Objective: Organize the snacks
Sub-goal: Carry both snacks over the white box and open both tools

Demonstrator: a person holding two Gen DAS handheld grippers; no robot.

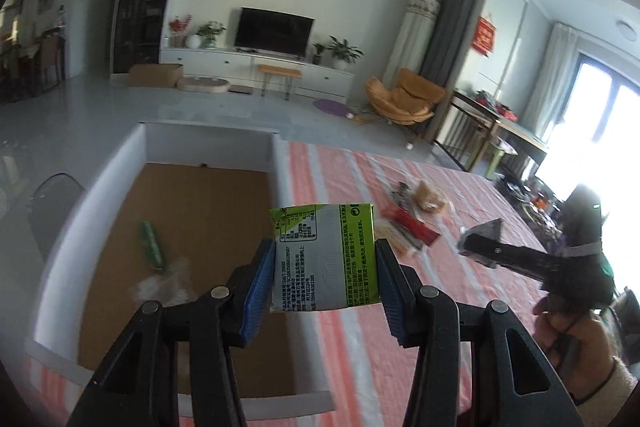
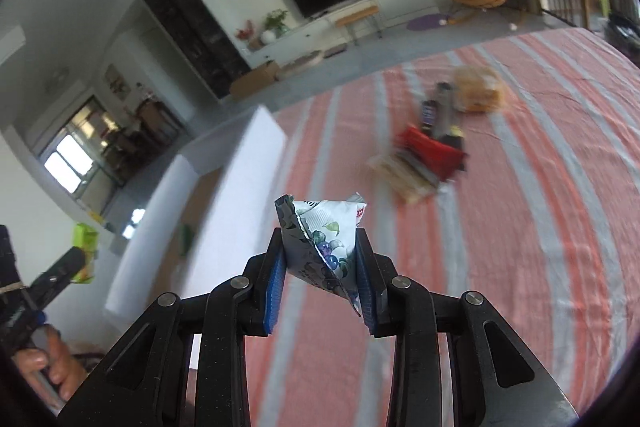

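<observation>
The left hand-held gripper (image 1: 325,263) pinches a green-and-white printed snack packet (image 1: 324,255) by its side edges, held in the air over the near right wall of the white-walled cardboard box (image 1: 132,163). The right hand-held gripper (image 2: 321,269) pinches a crumpled white foil pouch printed with blueberries (image 2: 324,247) above the pink-and-grey striped bench (image 2: 520,227). To do this step well, carry each packet fully past the box wall and lower it before letting go. A green stick packet (image 1: 151,243) and what looks like a clear wrapper already lie inside. The remaining snack pile (image 2: 432,147) waits on the bench.
</observation>
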